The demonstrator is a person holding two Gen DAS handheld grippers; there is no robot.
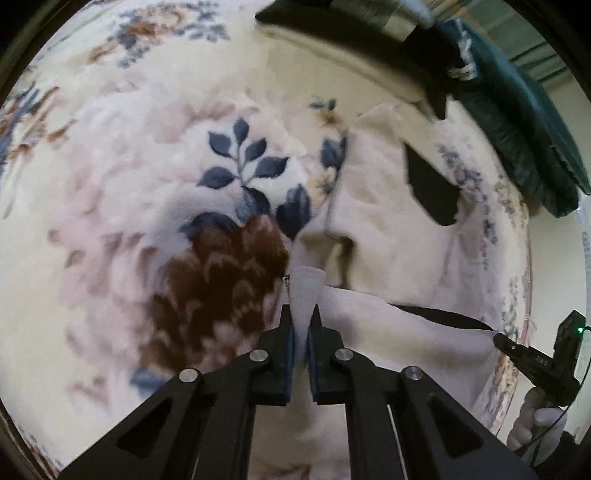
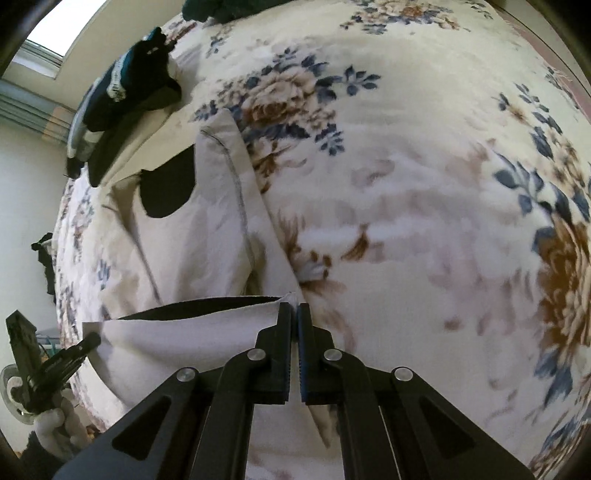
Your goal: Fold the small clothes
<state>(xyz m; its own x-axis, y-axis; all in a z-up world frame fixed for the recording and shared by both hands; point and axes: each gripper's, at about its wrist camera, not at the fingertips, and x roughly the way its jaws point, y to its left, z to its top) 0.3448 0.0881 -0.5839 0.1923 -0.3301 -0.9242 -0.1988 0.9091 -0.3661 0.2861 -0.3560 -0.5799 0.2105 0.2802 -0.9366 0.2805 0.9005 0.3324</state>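
A small cream garment (image 1: 391,236) with a black inside lies on a floral blanket (image 1: 147,155). My left gripper (image 1: 301,314) is shut on one corner of the garment's near edge and lifts it. My right gripper (image 2: 294,314) is shut on the other corner of the same edge; it also shows in the left wrist view (image 1: 496,338) at the right. The garment (image 2: 192,240) stretches between both grippers, with the black lining (image 2: 207,308) showing along the raised edge. The left gripper shows in the right wrist view (image 2: 94,339) at the lower left.
A pile of dark green and black clothes (image 1: 517,122) lies at the far edge of the bed, also in the right wrist view (image 2: 125,85). The floral blanket (image 2: 424,184) spreads wide to the right. A white wall (image 2: 26,177) and a window (image 2: 55,29) are beyond.
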